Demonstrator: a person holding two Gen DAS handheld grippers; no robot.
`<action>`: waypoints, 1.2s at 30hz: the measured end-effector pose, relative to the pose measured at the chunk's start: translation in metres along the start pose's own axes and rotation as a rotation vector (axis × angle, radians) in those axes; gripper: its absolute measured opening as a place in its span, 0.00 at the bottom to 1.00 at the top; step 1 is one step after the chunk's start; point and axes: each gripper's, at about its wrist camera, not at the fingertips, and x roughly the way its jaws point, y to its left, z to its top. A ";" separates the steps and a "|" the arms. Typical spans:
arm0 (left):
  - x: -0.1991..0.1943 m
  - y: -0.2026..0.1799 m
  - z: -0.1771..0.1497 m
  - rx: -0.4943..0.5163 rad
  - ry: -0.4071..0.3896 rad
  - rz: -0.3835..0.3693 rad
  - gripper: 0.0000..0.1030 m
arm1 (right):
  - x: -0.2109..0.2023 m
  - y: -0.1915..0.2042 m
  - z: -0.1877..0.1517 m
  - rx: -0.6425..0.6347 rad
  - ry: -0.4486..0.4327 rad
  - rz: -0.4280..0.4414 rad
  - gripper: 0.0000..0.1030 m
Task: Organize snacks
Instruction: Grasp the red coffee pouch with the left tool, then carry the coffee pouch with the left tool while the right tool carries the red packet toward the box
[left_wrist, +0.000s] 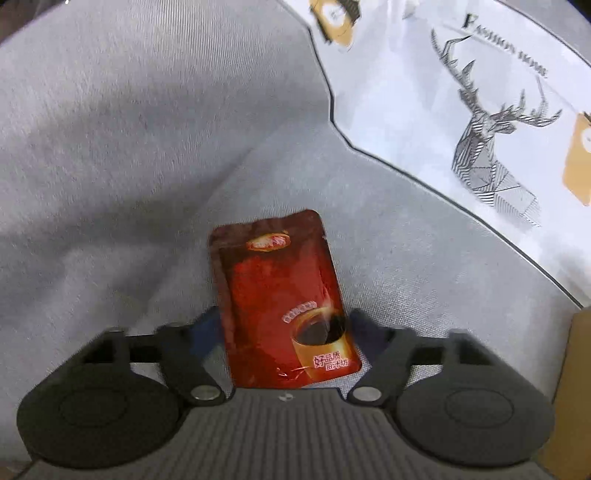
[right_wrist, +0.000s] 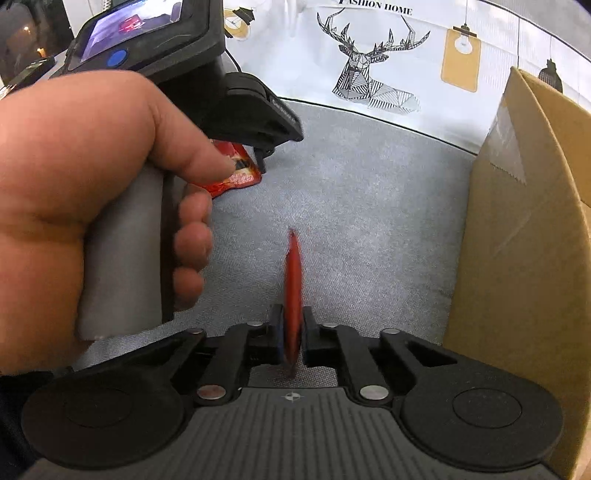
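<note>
Mid-task: the left gripper (left_wrist: 286, 321) straddles a red coffee sachet (left_wrist: 284, 306) unclamped, the right gripper (right_wrist: 291, 332) pinches another sachet (right_wrist: 293, 295) edge-on, neither yet inside the cardboard box (right_wrist: 524, 240).

Grey fabric surface (left_wrist: 110, 147) meets white cloth (right_wrist: 295, 55) (printed geometric deer).

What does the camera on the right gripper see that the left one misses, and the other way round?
Only the right view shows the cardboard box's open flap, the person's hand on the other gripper's handle, and a red packet pinched edge-on. Only the left view shows a coffee sachet's printed face between open fingers. Both show the grey cloth and deer print.
</note>
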 end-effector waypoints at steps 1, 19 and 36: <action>-0.002 0.003 -0.002 0.003 0.002 -0.019 0.67 | -0.002 0.000 0.000 -0.001 -0.004 -0.001 0.08; -0.074 0.055 -0.005 -0.008 -0.012 -0.342 0.54 | -0.043 0.002 -0.006 0.082 -0.141 0.019 0.08; -0.128 0.047 -0.024 0.140 -0.206 -0.366 0.54 | -0.078 -0.022 -0.023 0.130 -0.362 0.056 0.08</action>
